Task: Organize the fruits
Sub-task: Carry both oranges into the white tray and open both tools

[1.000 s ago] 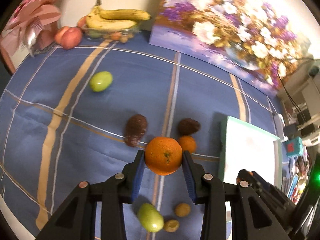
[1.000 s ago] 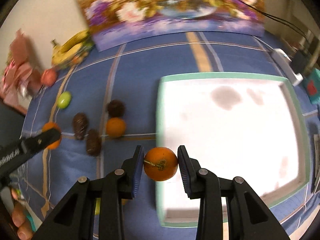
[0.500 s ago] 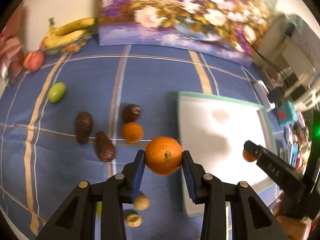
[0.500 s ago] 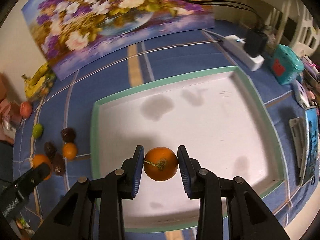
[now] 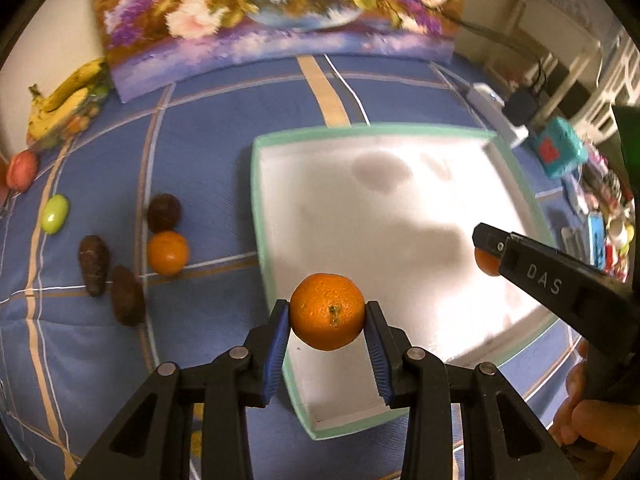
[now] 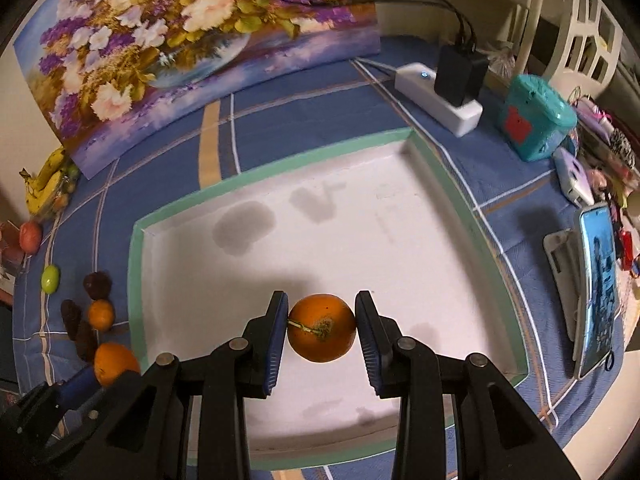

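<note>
Oranges sit in both tools: the left gripper [image 5: 327, 322] is clamped on one orange [image 5: 327, 316] above the near left corner of the white tray [image 5: 256, 200], and the right gripper [image 6: 321, 326] is clamped on a second orange with a stem [image 6: 321, 328] over the tray's middle floor. Both fruits hang clear of the tray bottom as far as the shadows suggest.

Round, smooth fruit is the main risk. Released from any height, either orange could bounce and roll across the bare floor, and the left one sits so close to the green rim that a drop here may strike the edge and tip out onto the blue cloth of the bench [image 5: 200, 160]. The pads hold each fruit only at its widest part, so a jolt could let it slip out early.

Crowding is the second risk: the two tools share the tray, and lowering together may knock them or push one orange against the other.

A third orange [image 5: 167, 253], dark brown fruits [image 5: 94, 264] and a green fruit [image 5: 55, 208] lie outside on the cloth, unsorted.
</note>
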